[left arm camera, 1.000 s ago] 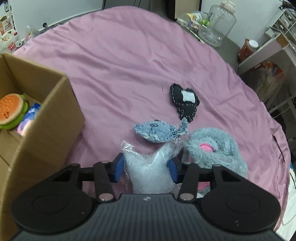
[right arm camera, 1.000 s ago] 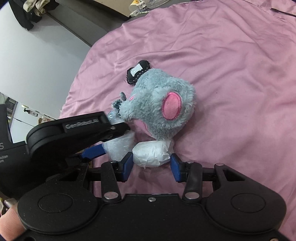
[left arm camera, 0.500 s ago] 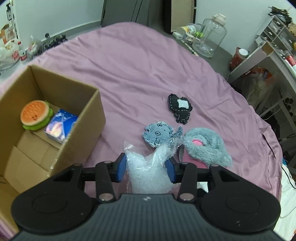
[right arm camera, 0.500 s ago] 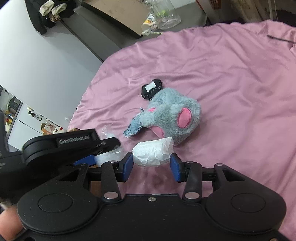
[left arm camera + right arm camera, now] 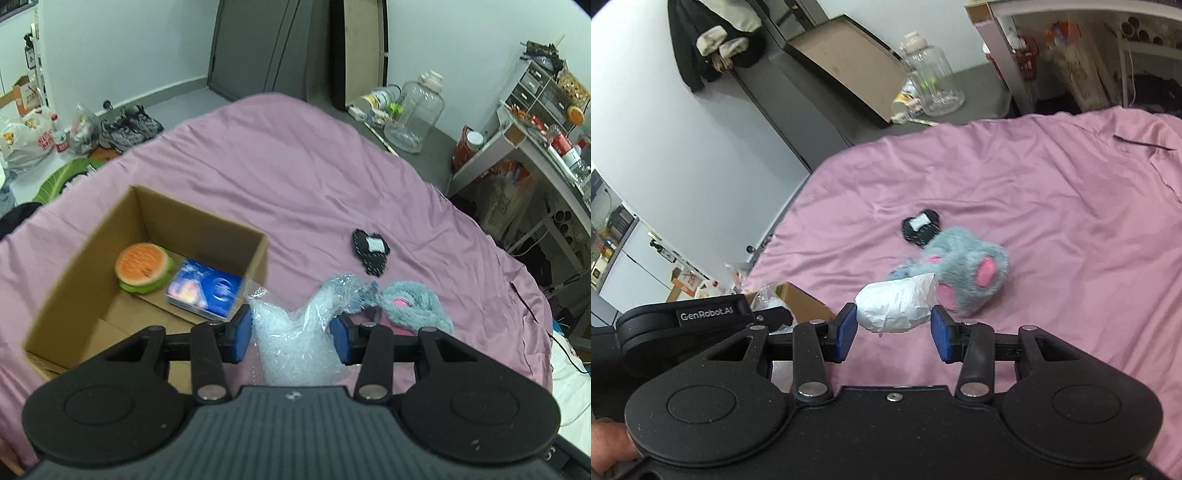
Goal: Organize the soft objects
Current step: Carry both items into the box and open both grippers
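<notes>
From the left wrist: your left gripper (image 5: 291, 334) carries a clear plastic bag of white pellets (image 5: 295, 339), its blue pads closed against the bag's sides, and the bag is up off the purple bedsheet (image 5: 295, 166). The grip looks taken low on the bulging body, probably so the loose, crinkled neck trails forward instead of slipping out. The open cardboard box (image 5: 255, 254) sits just to the left, a burger plush (image 5: 144, 267) and a blue packet (image 5: 203, 291) already lying on its floor, which suggests that the bag is bound there too. On the sheet beyond the bag lie a black fabric patch (image 5: 371, 254) and a grey furry toy (image 5: 413, 306) with pink spots; a scrap of blue-grey fabric peeks out between bag and toy.

From the right wrist: your right gripper (image 5: 894, 330) holds a white wrapped bundle (image 5: 895, 306), lumpy and wrinkled, between partly closed pads, above the sheet. The left pad touches it; whether the right pad does, you cannot tell. The grey furry toy (image 5: 971, 269) and the black fabric patch (image 5: 919, 229) remain on the sheet ahead. The left gripper's black body (image 5: 687, 325) hangs to the left, near the box corner (image 5: 798, 299).
</notes>
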A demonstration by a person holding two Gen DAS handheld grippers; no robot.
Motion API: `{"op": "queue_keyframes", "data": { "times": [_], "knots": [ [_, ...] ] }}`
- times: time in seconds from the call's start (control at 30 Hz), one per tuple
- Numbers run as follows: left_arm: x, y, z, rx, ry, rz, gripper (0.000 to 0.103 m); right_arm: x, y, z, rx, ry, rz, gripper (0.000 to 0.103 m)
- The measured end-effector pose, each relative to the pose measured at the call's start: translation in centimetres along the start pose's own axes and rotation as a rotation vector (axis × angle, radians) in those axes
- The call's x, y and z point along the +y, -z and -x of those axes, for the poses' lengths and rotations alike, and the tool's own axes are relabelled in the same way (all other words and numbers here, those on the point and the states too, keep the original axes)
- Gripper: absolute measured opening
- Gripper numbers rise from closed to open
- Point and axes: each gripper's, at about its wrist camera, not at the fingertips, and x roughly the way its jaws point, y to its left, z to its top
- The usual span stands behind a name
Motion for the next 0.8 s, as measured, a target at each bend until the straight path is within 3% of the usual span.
{"op": "queue_keyframes", "data": {
  "times": [0.33,0.6,0.8],
  "knots": [
    [5.6,-2.5,4.9,-0.073,-0.055,0.016,0.044,5.2,-0.4,1.8,-0.056,-0.038,0.071,0.043],
    [10.0,-4.7,7.0,-0.065,-0.056,0.04,0.044,10.0,-0.3,1.3,0.002,-0.035,0.118,0.043],
    [12.7,-5.4,6.2,-0.04,-0.044,0.069,0.044,13.6,0.0,0.8,0.036,-0.031,0.176,0.043]
  ]
}}
